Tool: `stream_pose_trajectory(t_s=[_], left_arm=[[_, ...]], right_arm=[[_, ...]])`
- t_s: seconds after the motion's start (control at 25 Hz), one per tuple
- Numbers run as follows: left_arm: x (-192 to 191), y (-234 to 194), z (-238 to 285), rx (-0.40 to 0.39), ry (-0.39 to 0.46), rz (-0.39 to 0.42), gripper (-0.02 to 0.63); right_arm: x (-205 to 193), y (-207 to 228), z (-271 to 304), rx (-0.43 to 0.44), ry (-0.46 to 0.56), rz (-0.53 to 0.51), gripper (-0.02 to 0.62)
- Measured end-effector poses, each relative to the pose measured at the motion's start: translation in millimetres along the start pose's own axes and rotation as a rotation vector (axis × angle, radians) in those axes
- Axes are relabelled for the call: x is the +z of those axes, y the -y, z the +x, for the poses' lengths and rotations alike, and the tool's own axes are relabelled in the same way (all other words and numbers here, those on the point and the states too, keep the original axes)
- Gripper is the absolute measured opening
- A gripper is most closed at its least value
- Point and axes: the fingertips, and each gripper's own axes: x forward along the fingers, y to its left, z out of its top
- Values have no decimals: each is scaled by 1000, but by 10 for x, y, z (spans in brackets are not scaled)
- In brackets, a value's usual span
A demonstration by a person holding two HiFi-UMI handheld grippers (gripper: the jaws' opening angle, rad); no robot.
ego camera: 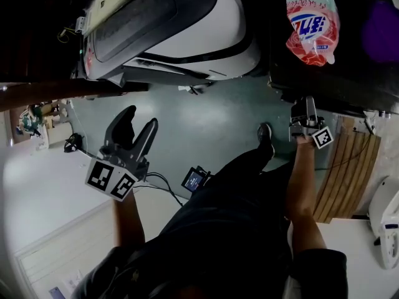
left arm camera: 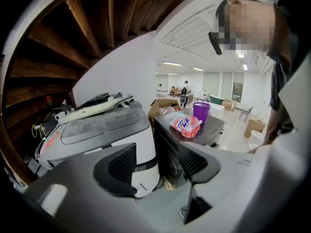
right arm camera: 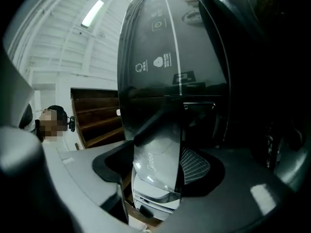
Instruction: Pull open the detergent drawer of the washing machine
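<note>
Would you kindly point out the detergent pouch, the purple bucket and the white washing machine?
detergent pouch (ego camera: 312,25): head view, its blue label.
purple bucket (left arm camera: 200,112): left gripper view, its side wall.
white washing machine (ego camera: 218,27): head view, its white shell.

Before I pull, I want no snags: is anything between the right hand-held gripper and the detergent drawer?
Nothing visible does. The right hand-held gripper has a glossy grey panel, apparently the drawer front, between its open jaws at the dark washing machine.
</note>
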Motion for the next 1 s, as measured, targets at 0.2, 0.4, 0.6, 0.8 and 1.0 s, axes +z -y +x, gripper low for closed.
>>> stream_pose_trajectory(t_s=[0.2, 0.4, 0.6, 0.8, 1.0], left_arm=[[-94, 6, 66, -9, -24, -6, 313], [-135, 33, 92, -21, -30, -6, 311], [-168, 12, 85, -18, -35, -22, 312], [-163, 66, 164, -37, -27, -30, 312], [-110, 224, 298, -76, -13, -28, 312]], right_arm=[[39, -1, 15, 4, 118, -17, 287], [39, 22, -1, 5, 93, 5, 287], [-1, -27, -123, 6, 109, 27, 284], [-170, -279, -561, 4, 34, 50, 279], [-245, -398, -828, -59, 3, 116, 273]])
